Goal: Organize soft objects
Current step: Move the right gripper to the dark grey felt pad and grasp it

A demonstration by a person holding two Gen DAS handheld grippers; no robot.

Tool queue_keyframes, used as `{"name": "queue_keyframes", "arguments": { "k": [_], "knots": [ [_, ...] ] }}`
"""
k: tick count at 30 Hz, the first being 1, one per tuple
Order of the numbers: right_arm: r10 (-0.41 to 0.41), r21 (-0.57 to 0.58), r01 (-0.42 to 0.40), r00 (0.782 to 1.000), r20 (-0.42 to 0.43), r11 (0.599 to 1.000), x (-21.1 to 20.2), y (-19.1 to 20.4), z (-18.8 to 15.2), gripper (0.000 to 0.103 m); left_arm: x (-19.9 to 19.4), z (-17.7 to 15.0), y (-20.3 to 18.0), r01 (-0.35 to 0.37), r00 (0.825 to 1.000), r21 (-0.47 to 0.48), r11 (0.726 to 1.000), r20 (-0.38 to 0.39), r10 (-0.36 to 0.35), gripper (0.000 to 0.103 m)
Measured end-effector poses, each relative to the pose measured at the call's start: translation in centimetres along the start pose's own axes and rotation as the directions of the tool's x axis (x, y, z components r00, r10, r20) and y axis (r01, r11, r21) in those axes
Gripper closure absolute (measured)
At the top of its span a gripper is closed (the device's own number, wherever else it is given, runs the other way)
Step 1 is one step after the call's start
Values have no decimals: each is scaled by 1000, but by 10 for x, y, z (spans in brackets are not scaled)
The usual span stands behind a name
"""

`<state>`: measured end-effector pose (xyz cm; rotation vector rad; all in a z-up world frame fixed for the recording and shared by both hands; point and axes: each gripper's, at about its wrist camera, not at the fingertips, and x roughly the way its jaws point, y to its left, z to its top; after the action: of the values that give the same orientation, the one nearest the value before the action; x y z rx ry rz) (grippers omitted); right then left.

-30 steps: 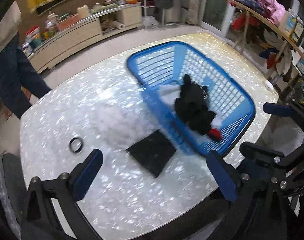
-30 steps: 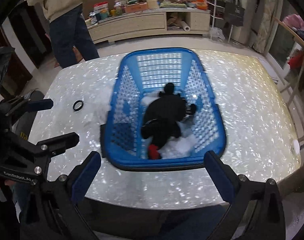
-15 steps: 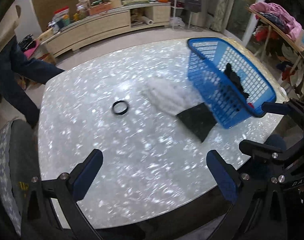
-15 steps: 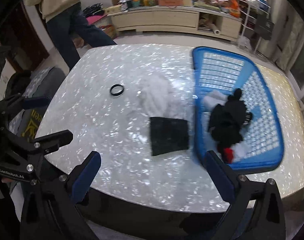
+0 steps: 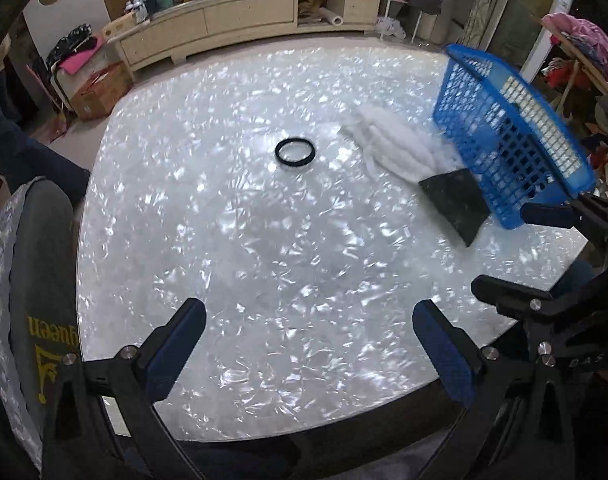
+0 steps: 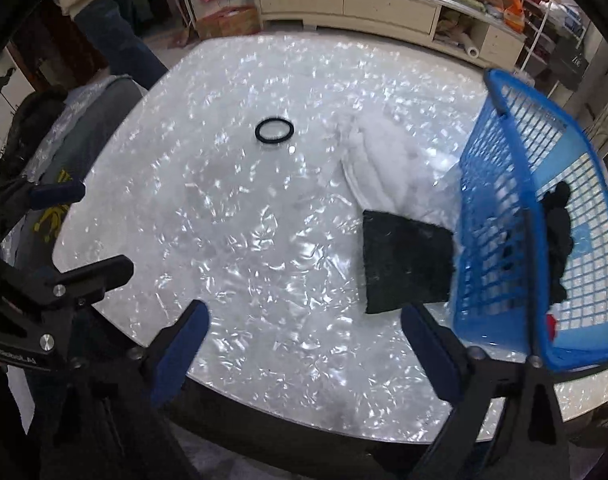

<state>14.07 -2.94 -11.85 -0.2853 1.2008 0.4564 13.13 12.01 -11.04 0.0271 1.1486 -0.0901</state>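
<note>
A blue basket (image 6: 504,216) stands at the table's right side, holding a black garment (image 6: 560,240) and a bit of red. Against its left wall lie a black square cloth (image 6: 406,258) and, behind that, a white fluffy cloth (image 6: 392,160). A black ring (image 6: 274,131) lies alone mid-table. The left wrist view shows the same basket (image 5: 516,136), black cloth (image 5: 456,200), white cloth (image 5: 396,144) and ring (image 5: 295,153). My left gripper (image 5: 308,320) hangs open over bare table near the front edge. My right gripper (image 6: 306,316) is open, its jaws closing, with nothing between them.
A pearly white table (image 5: 263,240) fills both views, its front edge just under the fingers. A grey-covered chair (image 5: 31,280) stands at the left. A person in jeans (image 6: 115,36) stands beyond the far left corner. A low cabinet (image 5: 239,20) lines the back wall.
Both grippers swung left and sank toward the table. The basket slid to the right edge of both views and the ring came toward the centre. The right jaws narrowed slightly.
</note>
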Motion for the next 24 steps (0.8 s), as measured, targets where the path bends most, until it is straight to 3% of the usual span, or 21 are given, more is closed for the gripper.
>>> {"name": "queue_keyframes", "arguments": {
  "k": [6,15,24],
  "knots": [
    [-44,-4,44,997,-68,999,32,-8,5,9,32,1,3,-35,998,3,999,-44,35,0],
    [-78,31,83,990,-118,996,67,-31,12,10,72,16,-6,-22,997,9,1000,-69,23,0],
    [-116,57,128,977,-177,990,100,-52,15,34,104,28,-15,-7,994,19,1000,-111,9,0]
  ]
}}
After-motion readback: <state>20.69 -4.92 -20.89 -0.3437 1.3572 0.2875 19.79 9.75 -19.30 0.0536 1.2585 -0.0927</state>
